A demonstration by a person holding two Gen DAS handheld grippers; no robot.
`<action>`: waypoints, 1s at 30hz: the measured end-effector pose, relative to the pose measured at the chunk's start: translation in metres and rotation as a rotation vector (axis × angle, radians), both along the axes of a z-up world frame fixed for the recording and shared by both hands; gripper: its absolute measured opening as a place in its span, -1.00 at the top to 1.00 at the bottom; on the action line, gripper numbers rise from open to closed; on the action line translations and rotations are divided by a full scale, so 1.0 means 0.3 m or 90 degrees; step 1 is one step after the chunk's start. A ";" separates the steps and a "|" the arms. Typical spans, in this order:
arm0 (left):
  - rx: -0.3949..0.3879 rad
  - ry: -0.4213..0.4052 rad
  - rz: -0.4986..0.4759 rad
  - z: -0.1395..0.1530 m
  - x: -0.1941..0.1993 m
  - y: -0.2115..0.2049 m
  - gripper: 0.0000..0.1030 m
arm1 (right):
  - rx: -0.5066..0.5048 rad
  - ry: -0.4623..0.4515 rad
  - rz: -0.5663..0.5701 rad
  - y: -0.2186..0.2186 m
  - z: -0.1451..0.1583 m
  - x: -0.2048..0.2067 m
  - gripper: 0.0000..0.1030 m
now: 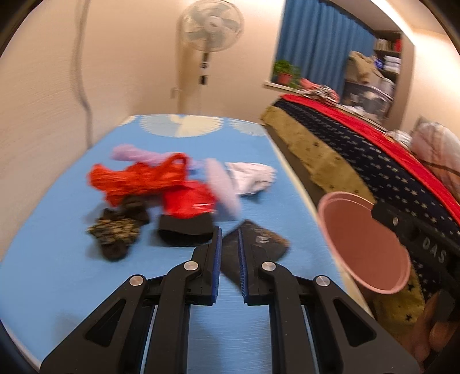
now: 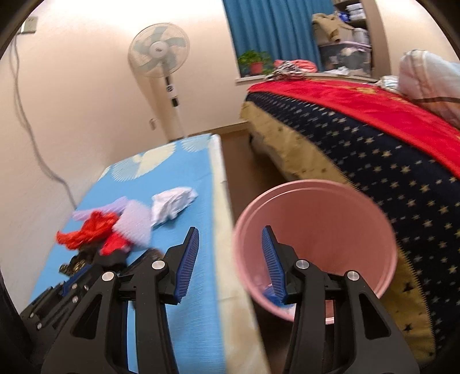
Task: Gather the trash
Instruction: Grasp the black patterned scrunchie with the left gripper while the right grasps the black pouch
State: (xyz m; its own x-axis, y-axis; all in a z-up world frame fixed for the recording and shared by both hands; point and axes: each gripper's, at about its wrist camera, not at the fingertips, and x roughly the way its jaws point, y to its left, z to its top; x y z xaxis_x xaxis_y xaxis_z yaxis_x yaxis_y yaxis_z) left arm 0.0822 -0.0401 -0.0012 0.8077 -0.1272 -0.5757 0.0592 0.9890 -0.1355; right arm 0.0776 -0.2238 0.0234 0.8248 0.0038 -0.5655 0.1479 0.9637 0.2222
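A heap of trash lies on the blue table (image 1: 57, 259): red crumpled plastic (image 1: 138, 178), a red and black wrapper (image 1: 187, 218), a purple wrapper (image 1: 221, 187), a white crumpled paper (image 1: 250, 178), a dark patterned wrapper (image 1: 115, 233) and a dark brown wrapper (image 1: 258, 241). My left gripper (image 1: 230, 233) is open, its fingertips just above the brown wrapper. My right gripper (image 2: 230, 238) is open and empty, held over the table edge beside the pink bin (image 2: 316, 230). The bin also shows in the left wrist view (image 1: 362, 241), with some trash at its bottom.
A bed with a star-patterned blanket (image 2: 373, 161) and a red cover stands right of the bin. A standing fan (image 2: 161, 57) is at the wall behind the table. A blue curtain (image 2: 267, 26) and a potted plant (image 2: 256, 63) are at the back.
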 end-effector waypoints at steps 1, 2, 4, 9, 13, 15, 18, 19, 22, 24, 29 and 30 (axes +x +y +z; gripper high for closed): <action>0.002 -0.003 0.012 0.003 -0.003 0.017 0.77 | 0.008 0.004 0.007 0.015 -0.007 0.007 0.13; 0.002 -0.006 0.025 0.007 -0.006 0.035 0.77 | 0.017 0.008 0.013 0.027 -0.017 0.011 0.15; 0.003 -0.013 0.049 0.013 -0.009 0.071 0.77 | 0.038 0.021 0.026 0.059 -0.045 0.029 0.15; 0.005 -0.014 0.079 0.015 -0.024 0.121 0.74 | 0.050 0.036 0.064 0.118 -0.090 0.053 0.16; 0.010 -0.010 0.114 0.003 -0.021 0.166 0.25 | 0.070 0.058 0.086 0.130 -0.116 0.091 0.16; 0.009 -0.006 0.153 -0.004 -0.020 0.200 -0.08 | 0.074 0.072 0.094 0.140 -0.135 0.115 0.15; 0.000 0.007 0.183 -0.015 -0.003 0.245 -0.10 | 0.077 0.097 0.104 0.154 -0.164 0.152 0.09; -0.001 0.009 0.186 -0.017 0.000 0.250 -0.11 | 0.076 0.107 0.106 0.157 -0.172 0.166 0.07; -0.004 0.015 0.192 -0.019 0.020 0.267 -0.11 | 0.065 0.130 0.115 0.172 -0.193 0.198 0.04; -0.009 0.020 0.197 -0.021 0.032 0.275 -0.11 | 0.062 0.144 0.126 0.181 -0.206 0.214 0.04; -0.020 0.049 0.210 -0.054 0.067 0.290 -0.11 | 0.004 0.170 0.145 0.227 -0.229 0.234 0.01; -0.022 0.057 0.214 -0.063 0.076 0.296 -0.11 | -0.007 0.171 0.147 0.236 -0.228 0.234 0.04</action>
